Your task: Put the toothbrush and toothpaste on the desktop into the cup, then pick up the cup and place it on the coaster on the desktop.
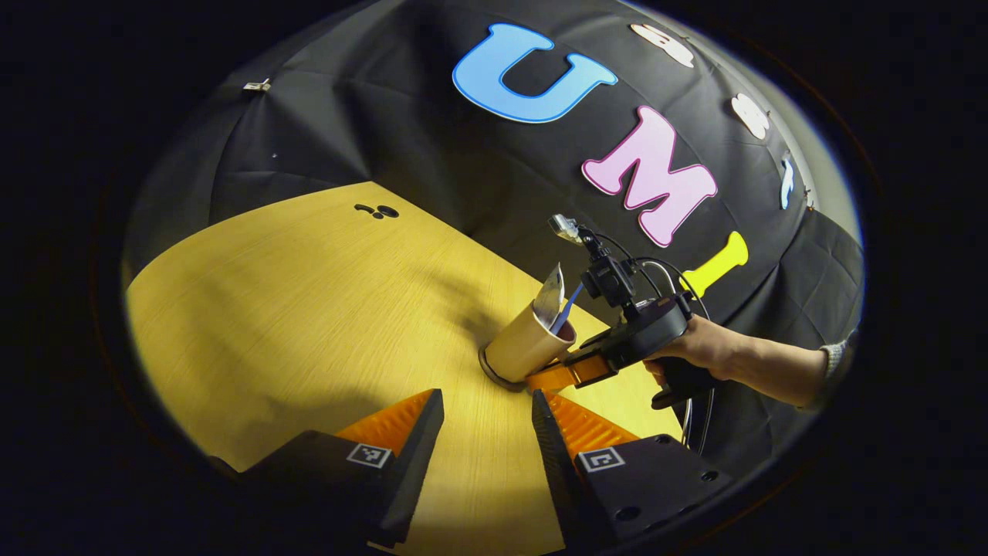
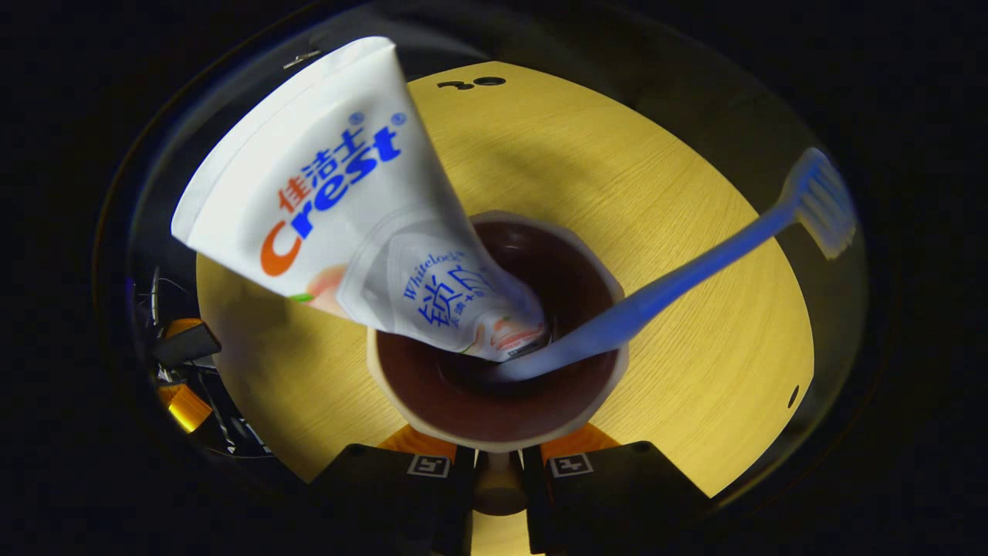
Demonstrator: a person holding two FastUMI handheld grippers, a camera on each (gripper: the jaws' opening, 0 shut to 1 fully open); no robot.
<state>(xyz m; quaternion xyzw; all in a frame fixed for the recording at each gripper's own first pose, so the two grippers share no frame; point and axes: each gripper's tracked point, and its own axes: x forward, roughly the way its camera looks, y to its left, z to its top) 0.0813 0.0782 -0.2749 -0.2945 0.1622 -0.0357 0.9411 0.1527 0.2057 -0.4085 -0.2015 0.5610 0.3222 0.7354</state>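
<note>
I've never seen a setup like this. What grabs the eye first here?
Probably the white toothpaste tube and blue toothbrush sticking out of a tan cup, seen from just above. Farther off, the cup sits on a dark coaster on the yellow wooden table, the right claw gripping it.

Cup (image 1: 525, 347) hides most of coaster (image 1: 494, 377).

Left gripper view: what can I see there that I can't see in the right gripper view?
Left gripper view: the outside of the cup, the coaster at its base, the hand holding the right gripper, and the open left gripper. Right gripper view: the cup's dark inside from above, and the bristles of the toothbrush. Both: the cup, toothpaste, toothbrush and wooden table.
</note>
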